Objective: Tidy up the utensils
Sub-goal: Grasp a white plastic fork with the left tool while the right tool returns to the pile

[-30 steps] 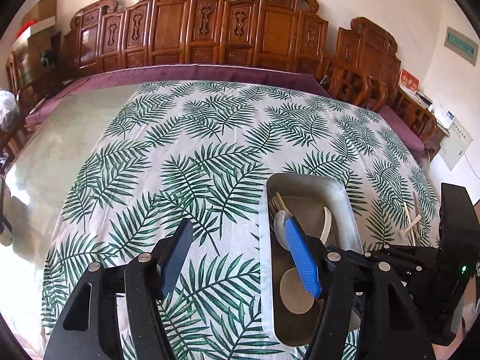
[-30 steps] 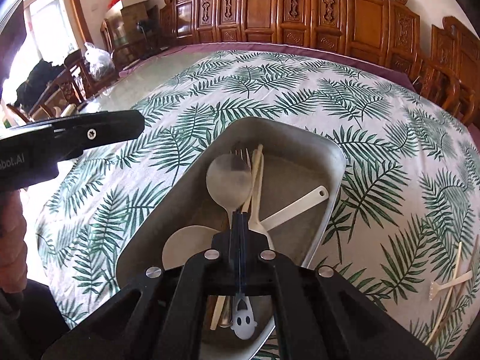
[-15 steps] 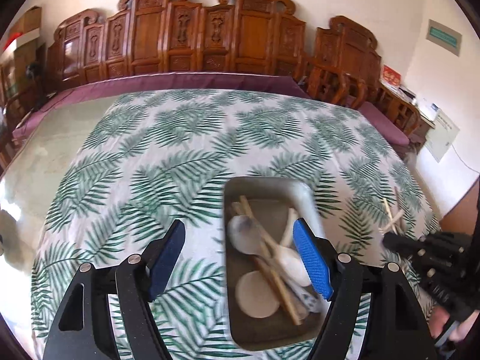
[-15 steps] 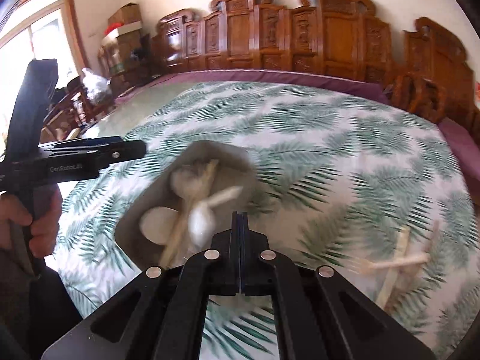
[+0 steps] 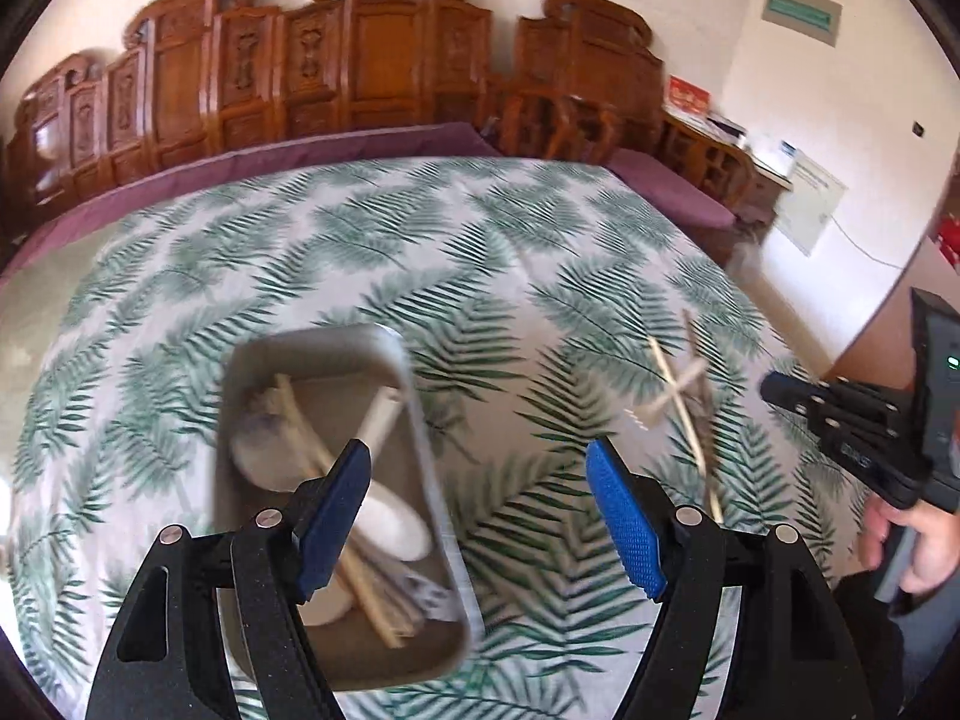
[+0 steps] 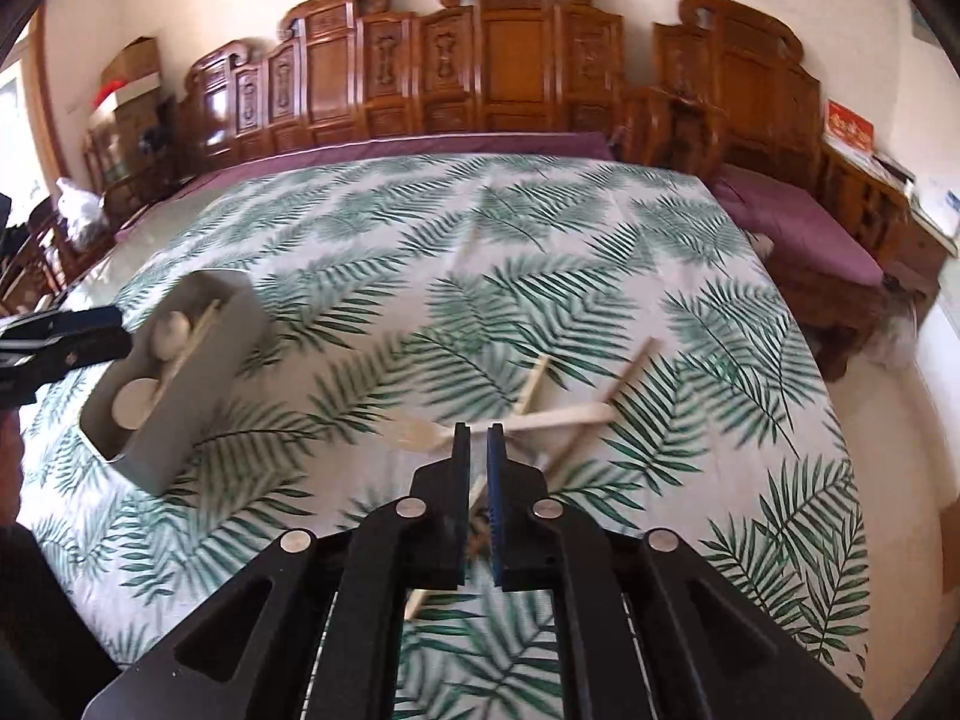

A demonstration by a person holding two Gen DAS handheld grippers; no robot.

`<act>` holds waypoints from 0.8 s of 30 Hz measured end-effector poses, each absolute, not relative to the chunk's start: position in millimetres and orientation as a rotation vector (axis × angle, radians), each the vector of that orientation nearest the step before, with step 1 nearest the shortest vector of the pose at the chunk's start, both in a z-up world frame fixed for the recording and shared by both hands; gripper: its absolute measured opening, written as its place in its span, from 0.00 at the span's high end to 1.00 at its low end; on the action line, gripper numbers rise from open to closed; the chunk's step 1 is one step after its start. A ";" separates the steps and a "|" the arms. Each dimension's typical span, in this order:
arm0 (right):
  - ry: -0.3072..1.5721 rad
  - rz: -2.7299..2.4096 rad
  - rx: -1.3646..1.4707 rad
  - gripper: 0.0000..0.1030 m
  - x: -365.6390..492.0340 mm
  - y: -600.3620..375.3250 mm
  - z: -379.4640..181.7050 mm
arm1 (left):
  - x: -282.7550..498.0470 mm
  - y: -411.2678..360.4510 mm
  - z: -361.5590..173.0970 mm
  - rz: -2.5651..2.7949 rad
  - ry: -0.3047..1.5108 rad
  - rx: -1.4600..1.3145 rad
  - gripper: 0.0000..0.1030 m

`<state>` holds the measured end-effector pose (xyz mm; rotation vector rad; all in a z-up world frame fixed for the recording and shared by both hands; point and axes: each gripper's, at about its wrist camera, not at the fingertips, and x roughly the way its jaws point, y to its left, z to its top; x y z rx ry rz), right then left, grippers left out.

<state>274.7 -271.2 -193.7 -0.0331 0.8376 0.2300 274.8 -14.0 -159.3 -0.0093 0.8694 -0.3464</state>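
Observation:
A grey metal tray holding spoons and chopsticks lies on the palm-leaf tablecloth; it also shows at the left in the right wrist view. My left gripper is open and empty, its left finger over the tray. Loose chopsticks and a pale fork lie crossed to the right of the tray. In the right wrist view the fork and chopsticks lie just ahead of my right gripper, whose jaws stand nearly closed with a thin gap and hold nothing. The right gripper also appears in the left wrist view.
The tablecloth covers a large table with a purple edge. Carved wooden chairs line the far side. A side cabinet stands at the right wall.
My right gripper has let go of the spoon into the tray and swung right over the loose fork and chopsticks. My left gripper has also shifted right, so the tray now sits left.

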 end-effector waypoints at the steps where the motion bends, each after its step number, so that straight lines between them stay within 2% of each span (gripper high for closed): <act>1: 0.841 0.226 -0.027 0.92 276.9 -273.3 -198.0 | 276.2 -22.1 -162.2 -0.356 0.880 0.003 0.32; 3: 0.857 0.222 -0.010 0.87 280.2 -280.3 -209.2 | 277.9 -34.5 -167.2 -0.360 0.892 0.032 0.35; 5: 0.867 0.222 0.008 0.75 281.7 -284.4 -216.0 | 282.4 -46.2 -172.6 -0.371 0.910 0.048 0.37; 18: 0.909 0.245 0.017 0.74 280.8 -292.6 -234.0 | 346.9 -136.5 -216.7 -0.469 1.069 0.040 0.59; 19: 0.909 0.245 0.020 0.74 280.6 -293.7 -233.9 | 350.8 -141.3 -221.8 -0.466 1.087 0.040 0.64; 24: 0.895 0.245 0.039 0.74 280.2 -297.7 -231.2 | 361.9 -152.4 -242.2 -0.464 1.159 0.011 0.73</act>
